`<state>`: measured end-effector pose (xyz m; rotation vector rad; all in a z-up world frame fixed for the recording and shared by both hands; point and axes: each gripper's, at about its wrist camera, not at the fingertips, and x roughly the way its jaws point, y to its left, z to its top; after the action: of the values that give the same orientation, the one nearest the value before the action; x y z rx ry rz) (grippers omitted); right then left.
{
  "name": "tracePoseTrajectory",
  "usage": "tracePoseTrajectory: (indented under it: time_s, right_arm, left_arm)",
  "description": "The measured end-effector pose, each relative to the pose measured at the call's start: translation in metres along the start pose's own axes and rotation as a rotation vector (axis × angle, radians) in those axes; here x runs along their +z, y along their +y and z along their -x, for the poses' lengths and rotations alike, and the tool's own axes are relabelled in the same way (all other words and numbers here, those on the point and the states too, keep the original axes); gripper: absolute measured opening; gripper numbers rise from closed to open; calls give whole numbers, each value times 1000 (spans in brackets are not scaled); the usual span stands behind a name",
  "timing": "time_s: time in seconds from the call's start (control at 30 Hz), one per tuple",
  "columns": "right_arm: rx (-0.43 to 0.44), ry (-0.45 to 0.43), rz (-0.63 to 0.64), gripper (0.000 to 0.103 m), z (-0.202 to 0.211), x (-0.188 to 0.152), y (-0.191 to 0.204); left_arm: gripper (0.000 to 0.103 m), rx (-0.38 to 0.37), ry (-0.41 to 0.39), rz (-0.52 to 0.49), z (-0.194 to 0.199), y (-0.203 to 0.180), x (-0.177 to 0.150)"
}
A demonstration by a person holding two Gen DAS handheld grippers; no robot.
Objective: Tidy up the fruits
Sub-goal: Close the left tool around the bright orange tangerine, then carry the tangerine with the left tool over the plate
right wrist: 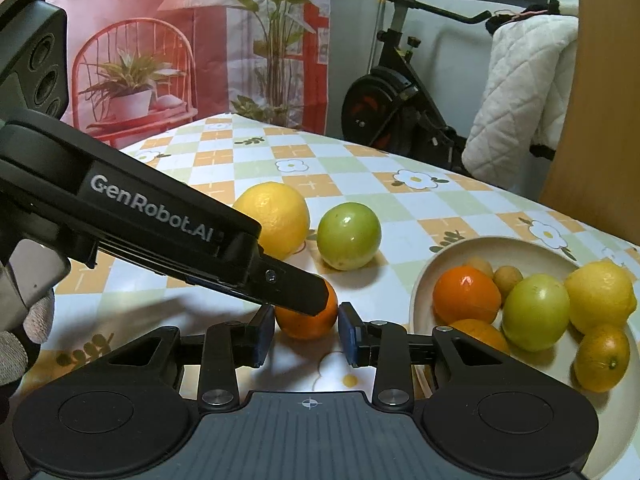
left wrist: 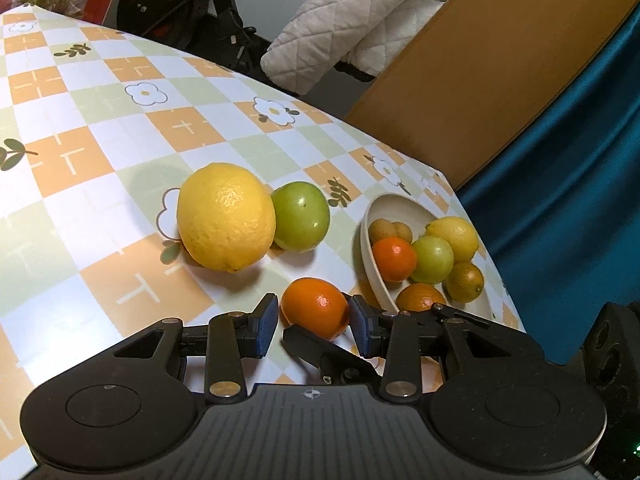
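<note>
We see a small orange (left wrist: 315,307) lying on the tabletop (left wrist: 100,184) just beside the bowl (left wrist: 370,248) of fruit. Its long side runs left to right. Our left tongs (left wrist: 313,322) and right tongs (right wrist: 307,334) are both wide open, one pad on each side of it, not squeezing. The big lemon (left wrist: 226,216) lies farther back, touching a green fruit (left wrist: 301,216), its pointed tip toward us.

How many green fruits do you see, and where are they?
2. One green fruit lies on the table beside the big lemon; another green fruit is in the bowl. More might be hidden there.
</note>
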<state>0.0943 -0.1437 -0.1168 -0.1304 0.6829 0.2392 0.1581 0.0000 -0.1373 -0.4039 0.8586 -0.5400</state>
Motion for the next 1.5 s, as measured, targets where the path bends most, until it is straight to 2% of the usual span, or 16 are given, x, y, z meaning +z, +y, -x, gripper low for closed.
tracePoseTrajectory:
  time_s: [0.37, 0.67, 0.97, 1.2, 1.5]
  right_arm:
    - [4, -23, -26, 31, 10, -1, 1]
    - [-26, -94, -64, 31, 46, -6, -10]
    - [-78, -177, -172, 31, 78, -20, -50]
    - [-123, -229, -275, 31, 88, -34, -96]
    - [-161, -226, -346, 31, 76, -54, -132]
  left_arm:
    - [41, 3, -7, -20, 5, -10, -3]
    - [41, 2, -20, -107, 14, -51, -6]
    - [41, 8, -6, -257, -3, -109, -4]
    - [41, 13, 28, -366, -34, -151, 1]
    - [41, 28, 88, -401, -67, -168, 1]
